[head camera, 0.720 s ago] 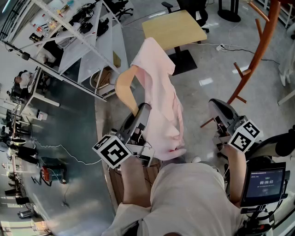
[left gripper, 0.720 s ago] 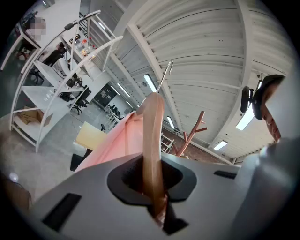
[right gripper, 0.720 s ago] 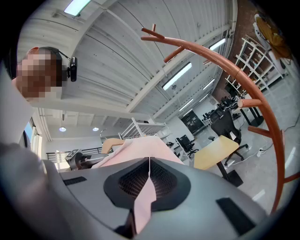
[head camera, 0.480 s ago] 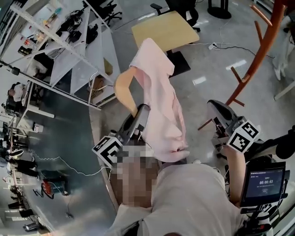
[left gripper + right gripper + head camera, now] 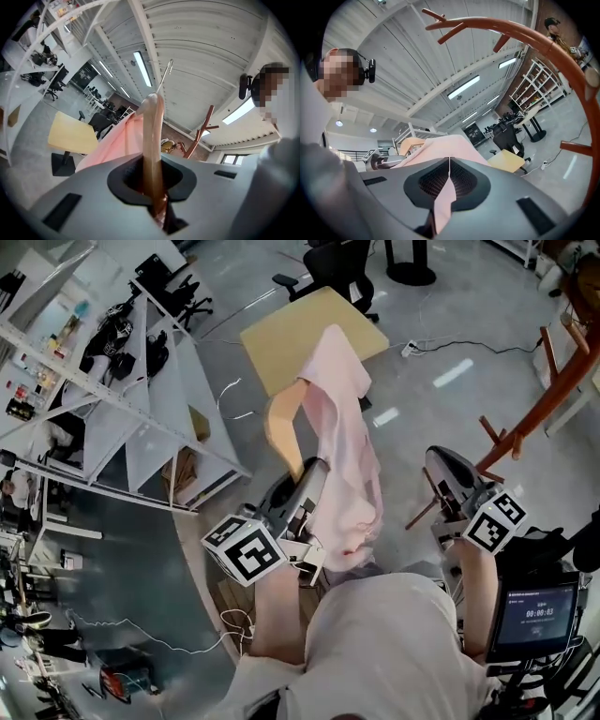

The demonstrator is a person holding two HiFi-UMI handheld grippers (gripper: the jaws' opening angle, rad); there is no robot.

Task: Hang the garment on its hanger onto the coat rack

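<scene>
The garment (image 5: pixel 345 427) is pale pink, soft and creased. It is draped over a tan wooden hanger (image 5: pixel 284 423) and held up at the centre of the head view. My left gripper (image 5: pixel 317 470) is clamped tight on the hanger's arm. My right gripper (image 5: pixel 437 460) has its jaws together at the tips, gripping nothing, apart from the cloth. The red-brown coat rack (image 5: pixel 520 432) stands at right, well apart from the garment, with my right gripper between them. A yellow table (image 5: pixel 281 338) lies beyond, white shelving (image 5: pixel 141 418) at left.

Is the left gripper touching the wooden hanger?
Touching. In the left gripper view, the left gripper has its jaws clamped on the wooden hanger, which rises from between them.
</scene>
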